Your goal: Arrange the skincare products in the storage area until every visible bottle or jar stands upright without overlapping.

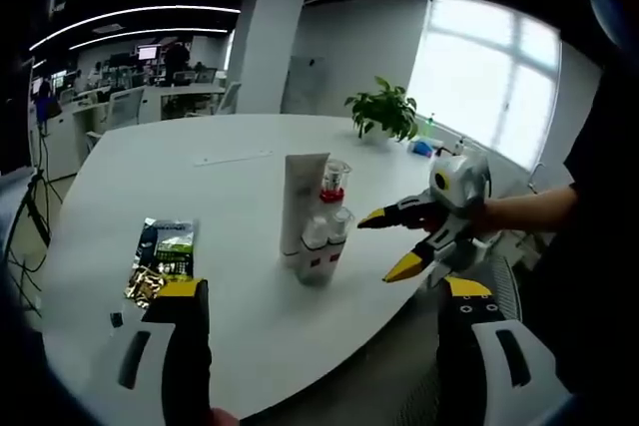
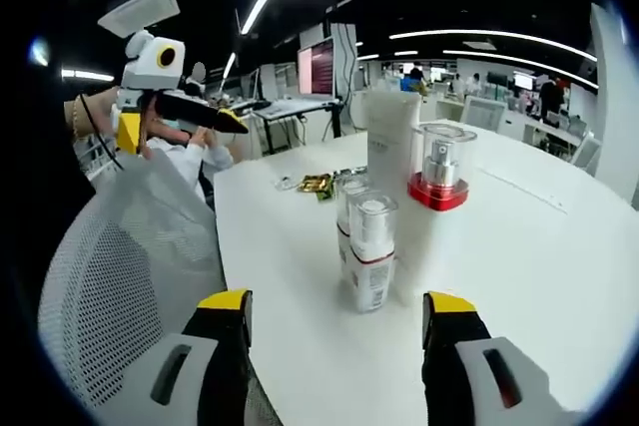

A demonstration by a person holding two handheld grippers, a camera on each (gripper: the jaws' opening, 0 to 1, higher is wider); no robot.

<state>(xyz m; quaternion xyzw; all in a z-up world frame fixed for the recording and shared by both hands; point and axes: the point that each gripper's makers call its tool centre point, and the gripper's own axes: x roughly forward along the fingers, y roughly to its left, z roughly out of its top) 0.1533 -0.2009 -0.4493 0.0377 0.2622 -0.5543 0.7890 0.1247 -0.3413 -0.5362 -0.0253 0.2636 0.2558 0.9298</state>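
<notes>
A tight cluster of skincare products stands upright on the white table [image 1: 150,167]: a tall white tube [image 1: 303,202], a pump bottle with a red collar and clear cap [image 1: 333,187], and two small clear-capped bottles [image 1: 321,246] in front. In the right gripper view the tube [image 2: 389,142], red-collared bottle [image 2: 439,172] and small bottles [image 2: 371,251] stand just ahead of my right gripper [image 2: 337,303], which is open and empty. My left gripper [image 1: 324,291] is also open and empty, short of the cluster. The right gripper [image 1: 391,241] reaches in beside the bottles, apart from them.
A dark sachet packet [image 1: 163,258] lies flat left of the cluster, near my left jaw. A potted plant [image 1: 384,112] stands at the table's far side. A white mesh chair [image 2: 120,276] sits at the table edge. Office desks and monitors fill the background.
</notes>
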